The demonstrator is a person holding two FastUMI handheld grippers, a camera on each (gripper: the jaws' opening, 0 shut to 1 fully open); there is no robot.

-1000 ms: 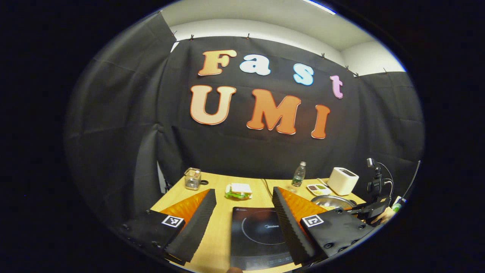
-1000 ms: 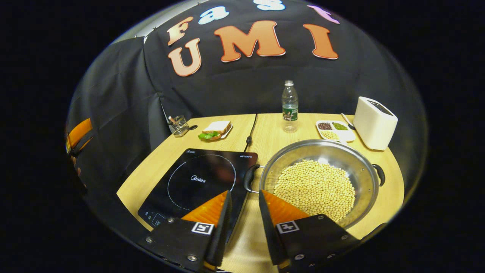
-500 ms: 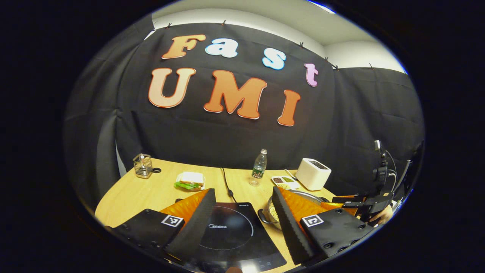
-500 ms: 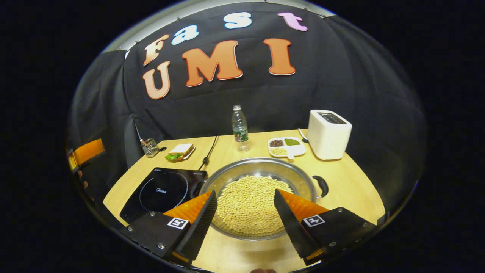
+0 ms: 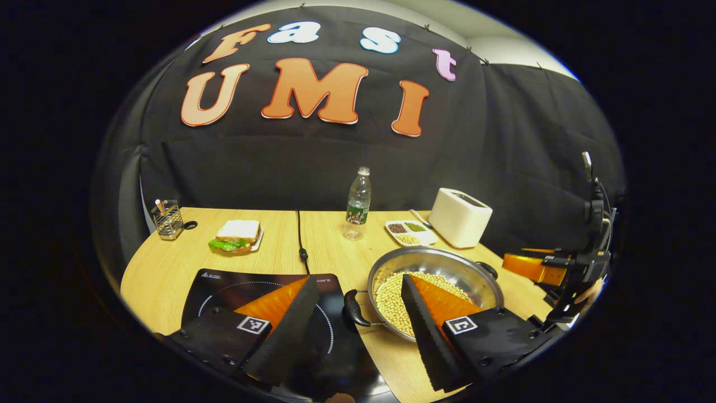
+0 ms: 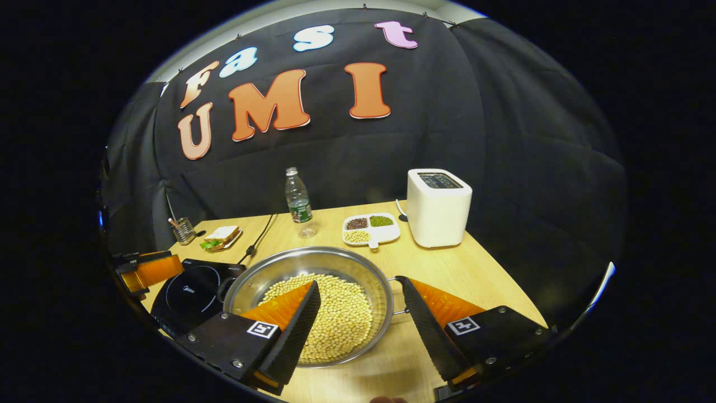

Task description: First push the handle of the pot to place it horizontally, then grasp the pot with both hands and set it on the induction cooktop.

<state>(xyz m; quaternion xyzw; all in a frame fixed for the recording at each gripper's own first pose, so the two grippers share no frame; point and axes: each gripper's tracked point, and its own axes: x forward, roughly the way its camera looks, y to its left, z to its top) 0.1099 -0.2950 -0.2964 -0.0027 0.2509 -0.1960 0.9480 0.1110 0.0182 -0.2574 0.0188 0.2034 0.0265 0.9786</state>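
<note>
A steel pot point(image 5: 447, 263) full of pale beans point(image 5: 391, 294) stands on the wooden table, just right of the black induction cooktop point(image 5: 224, 282). Its black side handles point left point(image 5: 353, 308) and right point(image 5: 488, 270). My left gripper point(image 5: 358, 280) is open, held above the table, with the left handle framed between its fingers and nothing gripped. The right gripper point(image 5: 537, 267) hovers off the pot's right side. In the right gripper view, the right gripper point(image 6: 357, 282) is open over the pot point(image 6: 263, 274) toward its right rim, beside the cooktop point(image 6: 190, 291). The left gripper point(image 6: 148, 268) is at the far left.
Along the back of the table stand a water bottle point(image 5: 358, 201), a white toaster point(image 5: 460, 217), a divided dish of grains point(image 5: 409, 232), a sandwich on a plate point(image 5: 238, 236) and a wire holder point(image 5: 166, 219). The cooktop's cord point(image 5: 301, 240) runs toward the wall.
The left gripper has swung right and tilted down, bringing the pot's left handle between its fingers. The right gripper opened wider and shifted right across the pot. The pot has stayed put.
</note>
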